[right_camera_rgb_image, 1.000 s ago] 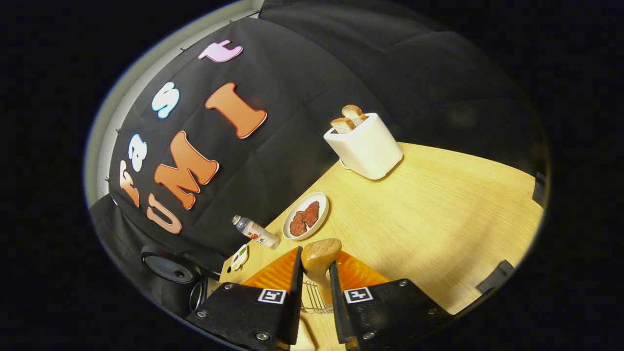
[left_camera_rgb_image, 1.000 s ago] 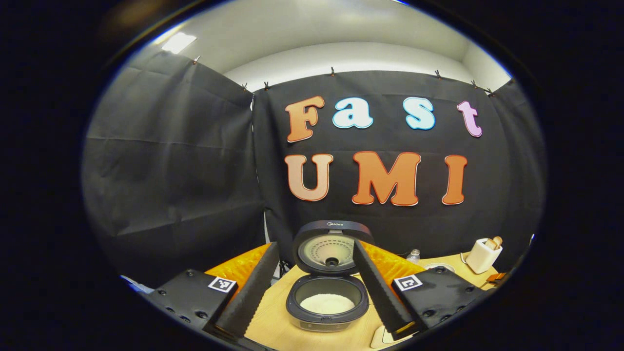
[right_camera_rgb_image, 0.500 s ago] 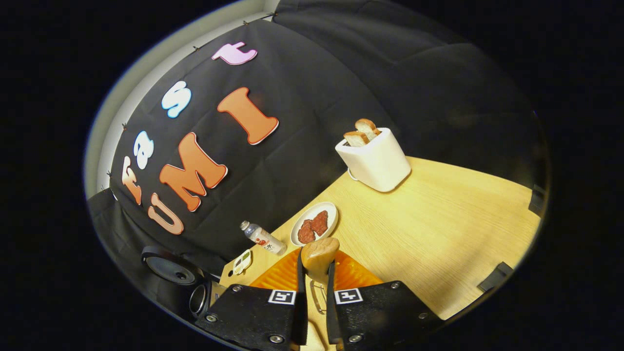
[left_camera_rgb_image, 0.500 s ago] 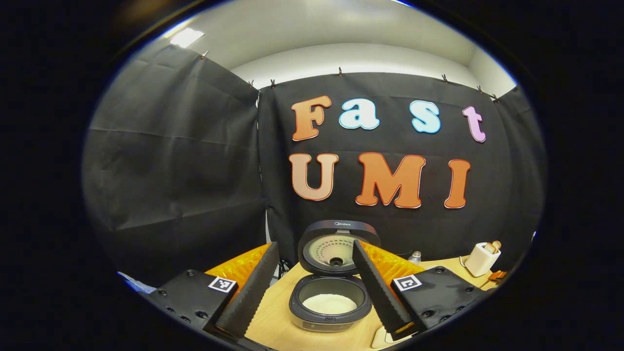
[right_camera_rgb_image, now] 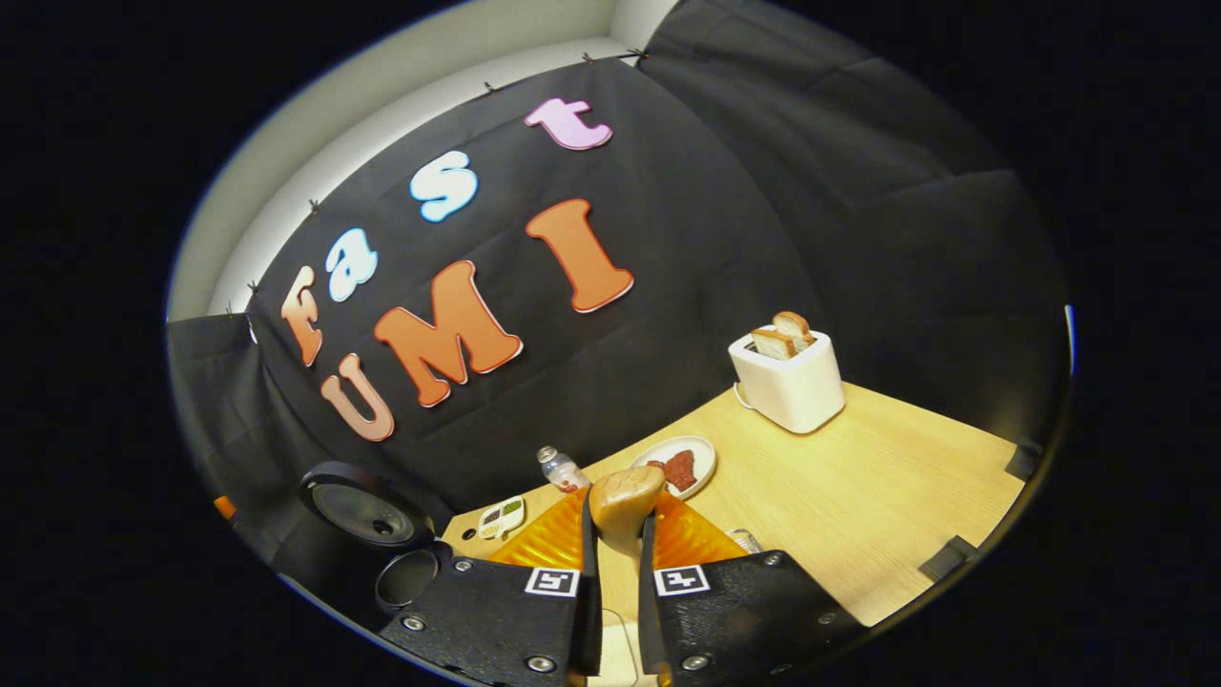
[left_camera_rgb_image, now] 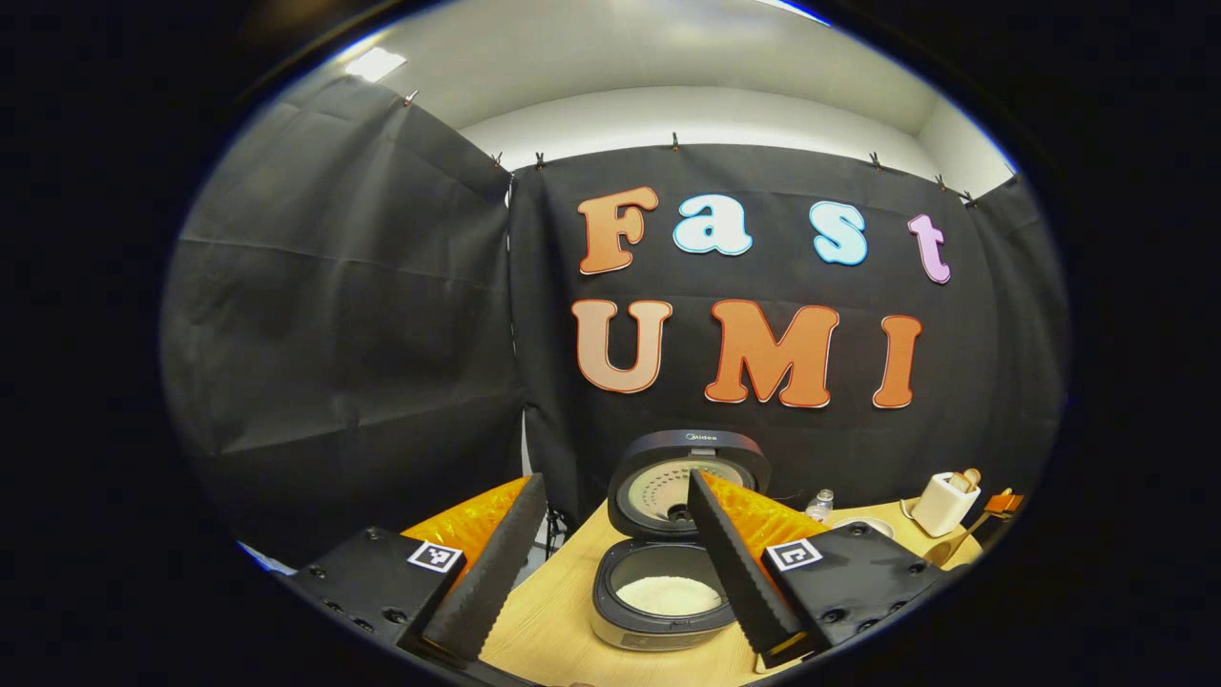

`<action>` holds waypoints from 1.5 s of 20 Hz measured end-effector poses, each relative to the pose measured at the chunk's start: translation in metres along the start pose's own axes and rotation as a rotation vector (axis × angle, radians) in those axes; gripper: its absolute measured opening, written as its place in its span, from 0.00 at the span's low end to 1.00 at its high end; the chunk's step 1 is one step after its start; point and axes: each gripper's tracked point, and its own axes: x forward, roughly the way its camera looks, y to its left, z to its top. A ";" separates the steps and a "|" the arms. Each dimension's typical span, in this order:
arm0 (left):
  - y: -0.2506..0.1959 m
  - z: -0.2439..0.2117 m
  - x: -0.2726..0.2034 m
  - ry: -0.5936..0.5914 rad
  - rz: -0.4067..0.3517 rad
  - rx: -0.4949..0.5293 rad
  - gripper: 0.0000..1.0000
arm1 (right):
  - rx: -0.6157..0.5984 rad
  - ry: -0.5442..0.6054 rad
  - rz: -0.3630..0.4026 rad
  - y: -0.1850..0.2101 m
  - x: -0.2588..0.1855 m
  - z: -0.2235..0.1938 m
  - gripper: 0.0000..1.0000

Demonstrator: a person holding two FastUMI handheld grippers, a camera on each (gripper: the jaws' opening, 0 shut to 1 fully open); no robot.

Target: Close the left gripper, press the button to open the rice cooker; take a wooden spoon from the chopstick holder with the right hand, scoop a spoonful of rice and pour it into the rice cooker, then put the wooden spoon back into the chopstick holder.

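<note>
The rice cooker (left_camera_rgb_image: 668, 611) stands on the wooden table with its lid (left_camera_rgb_image: 689, 477) raised and white rice (left_camera_rgb_image: 668, 596) in the pot. My left gripper (left_camera_rgb_image: 612, 480) hangs open in front of it, one finger on each side of the cooker, holding nothing. My right gripper (right_camera_rgb_image: 615, 530) is shut on the handle of the wooden spoon (right_camera_rgb_image: 625, 496), whose rounded end sticks up between the fingers. In the right gripper view the open cooker (right_camera_rgb_image: 367, 515) lies at the lower left. In the left gripper view the spoon's bowl (left_camera_rgb_image: 949, 549) shows at the far right.
A white toaster (right_camera_rgb_image: 787, 382) holding bread stands at the back of the table (right_camera_rgb_image: 858, 496). Near the cloth wall are a plate of red food (right_camera_rgb_image: 677, 465), a small bottle (right_camera_rgb_image: 561, 469) and a small white item (right_camera_rgb_image: 503, 517). Toaster (left_camera_rgb_image: 940, 504) and bottle (left_camera_rgb_image: 820, 503) sit right of the cooker.
My right gripper's fingers closed tight on the spoon handle, then rose and turned, so the table items now look smaller and farther. The left gripper drifted slightly left; the cooker now sits more to the right.
</note>
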 end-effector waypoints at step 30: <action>0.097 -0.033 0.028 0.071 -0.048 0.068 0.99 | -0.508 0.178 -0.027 0.060 -0.007 -0.187 0.14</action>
